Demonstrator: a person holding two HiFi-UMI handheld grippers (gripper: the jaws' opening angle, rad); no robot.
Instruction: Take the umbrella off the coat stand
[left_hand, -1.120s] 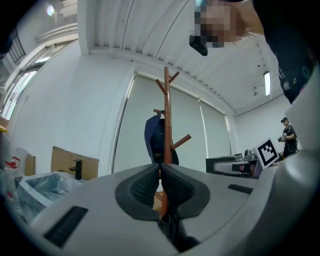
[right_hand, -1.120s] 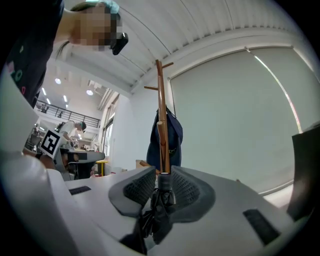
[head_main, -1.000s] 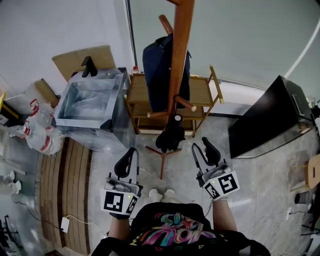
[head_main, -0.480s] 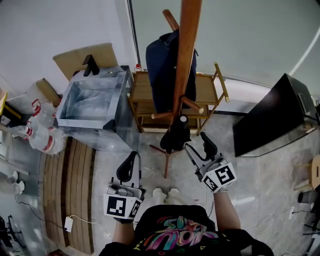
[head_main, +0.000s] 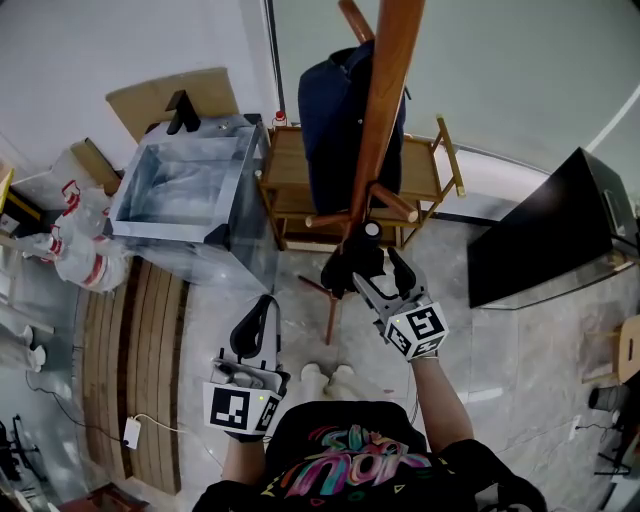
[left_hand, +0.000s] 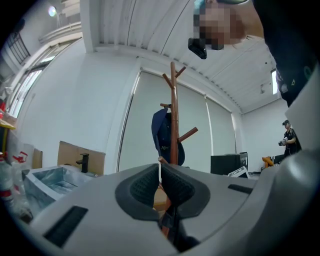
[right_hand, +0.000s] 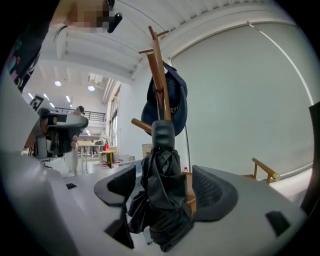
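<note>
Beside the low pegs of the coat stand (head_main: 385, 110), the folded black umbrella (head_main: 345, 272) hangs between the jaws of the right tool (head_main: 383, 280), which are opening and not pressing it. The left tool (head_main: 260, 312) sits well apart, jaws together and empty.

Wooden coat stand (head_main: 385, 100), umbrella (head_main: 341, 272), navy garment (head_main: 335, 130) hanging

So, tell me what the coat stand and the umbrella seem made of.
Coat stand: wood by the look, reddish-brown, smooth with slight sheen. Umbrella: thin black fabric, likely synthetic, matte and creased in folds; its end cap looks plastic.
</note>
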